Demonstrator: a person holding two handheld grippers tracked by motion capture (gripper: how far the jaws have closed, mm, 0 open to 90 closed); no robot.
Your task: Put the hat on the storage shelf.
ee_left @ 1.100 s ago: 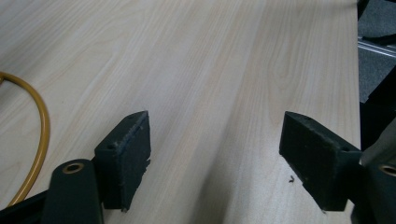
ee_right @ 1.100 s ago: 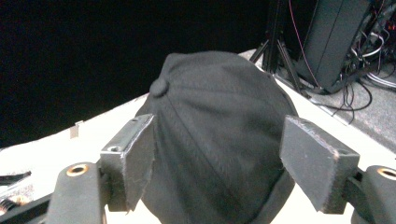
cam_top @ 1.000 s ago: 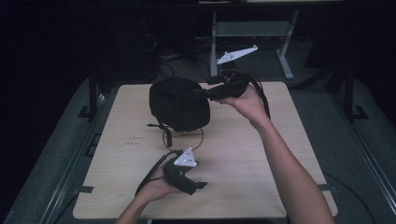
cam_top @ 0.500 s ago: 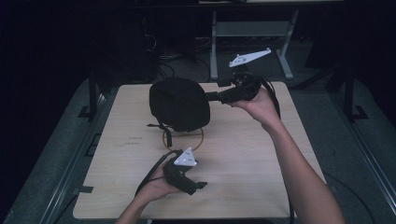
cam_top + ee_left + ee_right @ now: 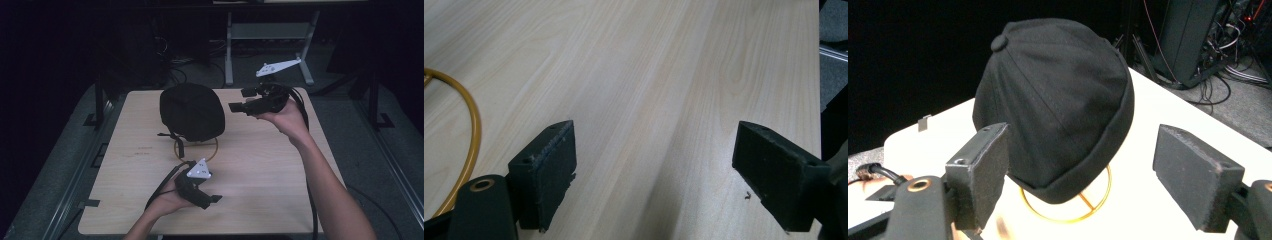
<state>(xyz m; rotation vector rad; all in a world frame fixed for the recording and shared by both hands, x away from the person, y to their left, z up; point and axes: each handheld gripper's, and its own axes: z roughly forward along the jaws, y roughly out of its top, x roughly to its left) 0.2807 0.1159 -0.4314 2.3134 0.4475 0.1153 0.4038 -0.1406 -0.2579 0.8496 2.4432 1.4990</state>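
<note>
A black cap [image 5: 192, 111] rests on a gold wire stand [image 5: 212, 148] near the table's far middle; in the right gripper view the cap [image 5: 1058, 100] sits over the stand's ring [image 5: 1096, 201]. My right gripper [image 5: 234, 107] hovers open just right of the cap, its jaws pointing at it and apart from it. My left gripper [image 5: 212, 199] rests low near the table's front edge, open, nothing between its jaws. In the left gripper view a curve of the gold stand [image 5: 470, 135] lies at the left.
The light wooden table [image 5: 270, 175] has free surface to the right and front. Beyond the far edge stand a metal frame [image 5: 270, 35] and tangled cables [image 5: 175, 55] on a dark floor.
My right gripper has drawn back to the right, away from the cap, and lifted a little. The left gripper has stayed in place.
</note>
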